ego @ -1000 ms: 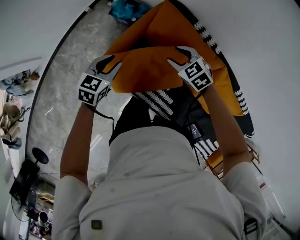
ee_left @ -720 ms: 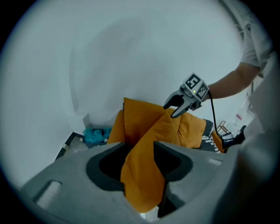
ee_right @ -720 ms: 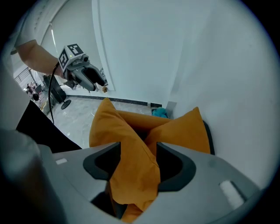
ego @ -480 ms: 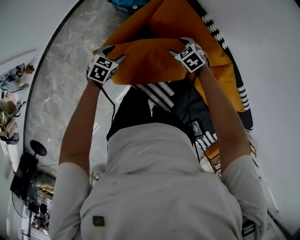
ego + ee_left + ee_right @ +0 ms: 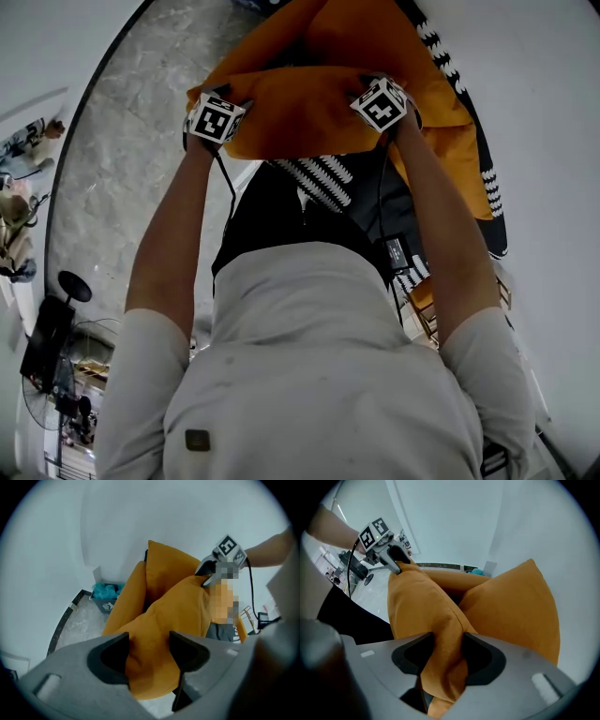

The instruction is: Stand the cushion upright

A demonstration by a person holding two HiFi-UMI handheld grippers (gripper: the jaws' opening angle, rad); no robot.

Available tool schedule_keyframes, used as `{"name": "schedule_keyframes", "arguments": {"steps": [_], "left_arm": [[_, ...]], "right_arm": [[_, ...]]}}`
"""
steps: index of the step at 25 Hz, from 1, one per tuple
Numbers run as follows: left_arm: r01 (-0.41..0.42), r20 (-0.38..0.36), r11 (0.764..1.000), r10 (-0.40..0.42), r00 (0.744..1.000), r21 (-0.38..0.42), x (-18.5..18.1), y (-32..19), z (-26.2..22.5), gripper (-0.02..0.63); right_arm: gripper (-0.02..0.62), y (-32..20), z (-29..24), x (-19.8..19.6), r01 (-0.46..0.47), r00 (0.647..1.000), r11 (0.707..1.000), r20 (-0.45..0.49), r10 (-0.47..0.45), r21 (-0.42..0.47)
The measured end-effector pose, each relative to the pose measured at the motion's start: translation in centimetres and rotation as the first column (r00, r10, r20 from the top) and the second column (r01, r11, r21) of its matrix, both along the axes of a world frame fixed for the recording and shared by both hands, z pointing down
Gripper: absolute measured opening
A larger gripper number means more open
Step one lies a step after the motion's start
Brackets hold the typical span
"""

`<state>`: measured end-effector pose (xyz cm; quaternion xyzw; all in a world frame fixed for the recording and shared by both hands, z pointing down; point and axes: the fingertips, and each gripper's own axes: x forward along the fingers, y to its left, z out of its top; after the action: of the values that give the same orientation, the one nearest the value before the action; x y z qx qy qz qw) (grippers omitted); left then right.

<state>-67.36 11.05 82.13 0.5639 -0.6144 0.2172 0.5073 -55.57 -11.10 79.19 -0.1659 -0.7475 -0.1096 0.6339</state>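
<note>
Right gripper (image 5: 447,645), jaws just closing, pinches the cushion (image 5: 295,112) edge; left gripper (image 5: 149,645), jaws just opened wide, straddles its corner.

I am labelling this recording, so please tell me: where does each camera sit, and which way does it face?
Head view: on the person's head, facing steeply down onto the orange cushion; torso and both forearms show.
Left gripper view: on the left hand-held gripper, looking along its jaws, just opened, apart around the cushion's corner.
Right gripper view: on the right hand-held gripper, looking along its jaws, just closed further, pinching the cushion's edge.
Shared: each gripper view shows the other hand-held gripper across the cushion.
</note>
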Motion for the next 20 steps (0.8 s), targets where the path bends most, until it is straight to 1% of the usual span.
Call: {"name": "schedule_keyframes", "arguments": {"steps": [3, 6, 10, 14, 20], "left_arm": [[-0.021, 0.01, 1.0, 0.022, 1.0, -0.022, 0.6, -0.1, 0.1, 0.202], [-0.032, 0.018, 0.999, 0.033, 0.999, -0.028, 1.0, -0.2, 0.1, 0.136], [-0.008, 0.006, 1.0, 0.008, 1.0, -0.021, 1.6, -0.1, -0.6, 0.055], [0.001, 0.002, 1.0, -0.001, 1.0, -0.02, 3.1, 0.2, -2.0, 0.032], [-0.001, 0.013, 1.0, 0.001, 1.0, 0.0, 5.8, 0.3, -5.1, 0.026]], "right_arm": [[0.16, 0.7, 0.1, 0.3, 0.014, 1.0, 1.0, -0.011, -0.014, 0.005], [0.102, 1.2, -0.1, 0.6, 0.003, 1.0, 1.0, -0.007, -0.003, 0.001], [0.062, 2.0, -1.0, 1.0, -0.008, 1.0, 1.0, 0.014, 0.008, -0.012], [0.048, 2.6, -2.2, 2.5, -0.039, 0.998, 0.999, 0.045, 0.04, -0.031], [0.046, 3.1, -4.8, 6.1, -0.103, 0.988, 0.993, 0.106, 0.109, -0.065]]}}
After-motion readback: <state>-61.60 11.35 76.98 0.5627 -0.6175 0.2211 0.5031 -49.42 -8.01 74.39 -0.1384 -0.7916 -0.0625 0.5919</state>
